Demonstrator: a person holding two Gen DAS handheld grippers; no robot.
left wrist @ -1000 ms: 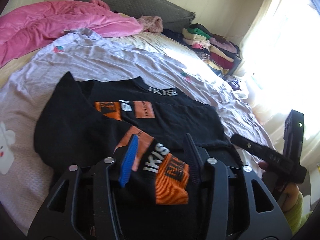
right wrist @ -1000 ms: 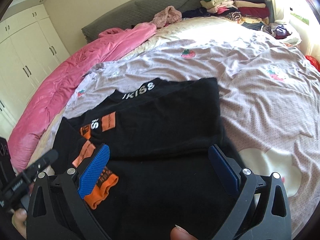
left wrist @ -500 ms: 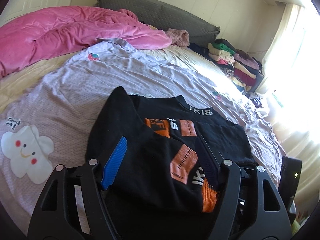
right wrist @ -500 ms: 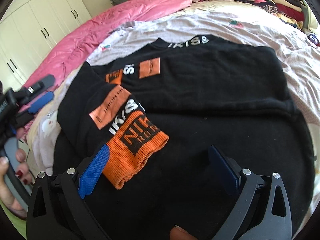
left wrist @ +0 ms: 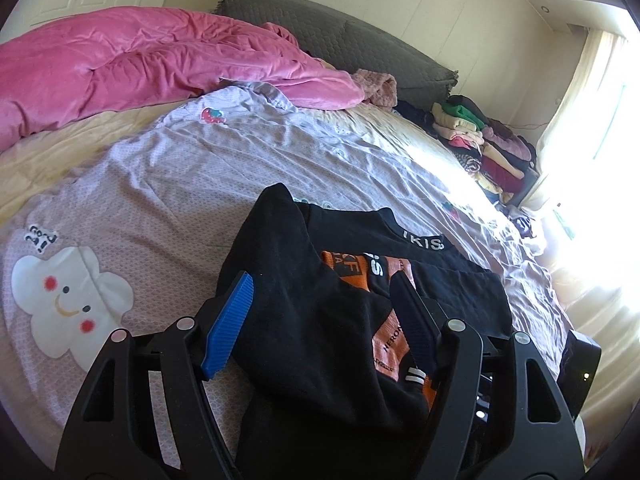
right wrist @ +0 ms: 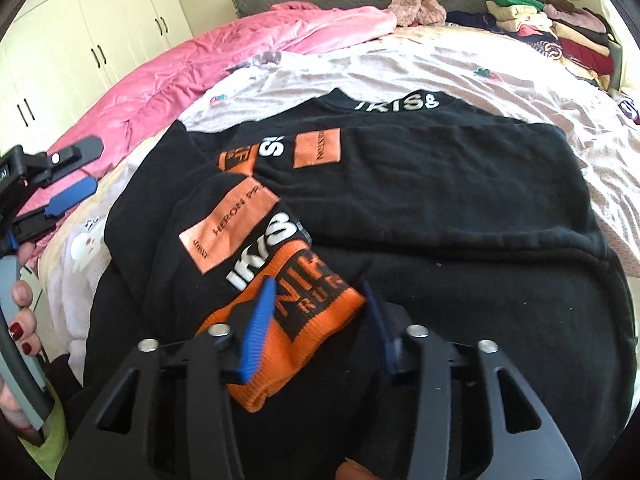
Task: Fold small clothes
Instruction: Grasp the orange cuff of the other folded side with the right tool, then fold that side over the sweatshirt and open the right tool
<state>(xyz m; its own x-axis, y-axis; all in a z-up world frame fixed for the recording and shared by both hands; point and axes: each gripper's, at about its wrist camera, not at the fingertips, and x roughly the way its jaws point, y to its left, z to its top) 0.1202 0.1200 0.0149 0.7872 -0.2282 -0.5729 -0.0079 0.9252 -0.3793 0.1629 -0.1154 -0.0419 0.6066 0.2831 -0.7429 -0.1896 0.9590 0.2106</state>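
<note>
Right gripper [right wrist: 320,304] is closing, jaws approx. on both sides of the orange cuff [right wrist: 292,328] of the black sweatshirt [right wrist: 440,208]; pads not yet pressing it. Left gripper [left wrist: 320,300] is released, jaws apart over the folded sleeve. Sweatshirt lies flat on the bed sheet [left wrist: 160,184]. Behind: pink blanket [left wrist: 140,60], pile of folded clothes [left wrist: 480,140].

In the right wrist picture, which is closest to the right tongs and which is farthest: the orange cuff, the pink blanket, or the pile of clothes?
1. Orange cuff, between the closing right tongs.
2. Pink blanket, far left.
3. Pile of clothes, far right corner.
</note>
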